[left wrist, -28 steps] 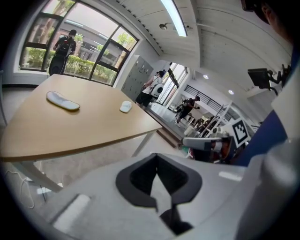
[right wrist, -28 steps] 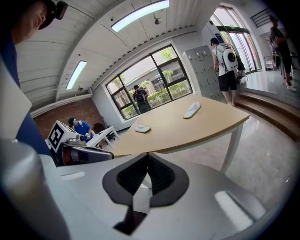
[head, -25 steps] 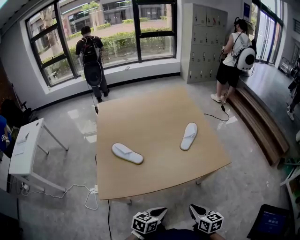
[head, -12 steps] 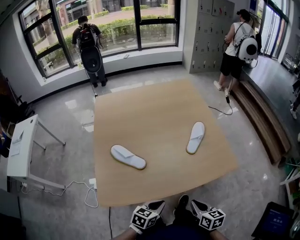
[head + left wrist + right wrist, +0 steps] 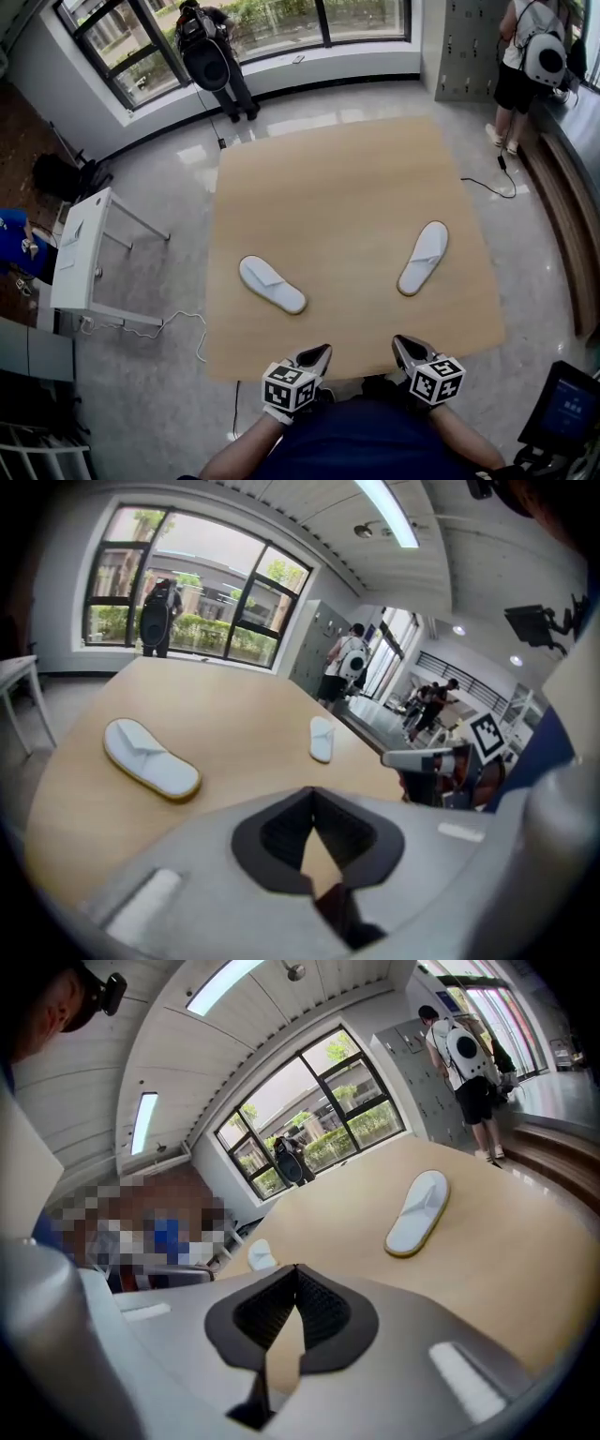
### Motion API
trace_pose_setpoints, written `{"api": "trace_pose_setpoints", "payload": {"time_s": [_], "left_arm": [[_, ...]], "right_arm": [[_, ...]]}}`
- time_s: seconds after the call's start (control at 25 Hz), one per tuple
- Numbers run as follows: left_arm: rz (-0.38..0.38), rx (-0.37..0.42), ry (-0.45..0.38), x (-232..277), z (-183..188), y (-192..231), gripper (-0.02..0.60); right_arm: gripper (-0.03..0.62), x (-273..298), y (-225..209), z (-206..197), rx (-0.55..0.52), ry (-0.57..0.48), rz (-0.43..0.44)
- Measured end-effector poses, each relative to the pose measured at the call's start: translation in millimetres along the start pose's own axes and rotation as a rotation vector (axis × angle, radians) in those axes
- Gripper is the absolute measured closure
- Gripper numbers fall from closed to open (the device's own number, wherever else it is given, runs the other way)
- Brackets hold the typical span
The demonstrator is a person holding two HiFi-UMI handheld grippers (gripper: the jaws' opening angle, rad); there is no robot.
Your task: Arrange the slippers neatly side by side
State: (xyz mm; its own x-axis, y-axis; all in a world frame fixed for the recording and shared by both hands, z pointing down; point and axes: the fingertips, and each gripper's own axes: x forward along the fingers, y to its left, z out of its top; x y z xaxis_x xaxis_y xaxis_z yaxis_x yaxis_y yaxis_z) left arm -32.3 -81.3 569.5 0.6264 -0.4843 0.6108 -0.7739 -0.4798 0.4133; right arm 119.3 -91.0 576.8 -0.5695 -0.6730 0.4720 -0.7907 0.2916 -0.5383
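Found two white slippers lying well apart on the wooden table [image 5: 347, 178]. Located the left slipper [image 5: 272, 284] on the near left part, set at a slant. Located the right slipper [image 5: 424, 258] near the right edge, slanted the opposite way. Recorded the left gripper [image 5: 319, 352] and the right gripper [image 5: 401, 343] side by side at the table's near edge, clear of both slippers. Confirmed both sets of jaws pressed together with nothing between them. Noted one backpack wearer [image 5: 216, 47] at the window [image 5: 281, 19] and another bystander [image 5: 530, 56] beside the lockers [image 5: 459, 47].
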Motion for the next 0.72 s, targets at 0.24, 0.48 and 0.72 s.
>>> {"api": "trace_pose_setpoints", "payload": {"time_s": [0.24,0.48,0.72], "left_arm": [[0.233,0.014,-0.052,15,33,47,0.578],[0.457,-0.008,-0.038,-1,40,122,0.578],[0.585,-0.083,-0.076,-3,58,203,0.466]], "right_arm": [[0.588,22,-50,25,0.005,0.032,0.034],[0.588,38,-99,53,0.015,0.015,-0.021],[0.584,48,-148,97,-0.012,-0.088,-0.176]]}}
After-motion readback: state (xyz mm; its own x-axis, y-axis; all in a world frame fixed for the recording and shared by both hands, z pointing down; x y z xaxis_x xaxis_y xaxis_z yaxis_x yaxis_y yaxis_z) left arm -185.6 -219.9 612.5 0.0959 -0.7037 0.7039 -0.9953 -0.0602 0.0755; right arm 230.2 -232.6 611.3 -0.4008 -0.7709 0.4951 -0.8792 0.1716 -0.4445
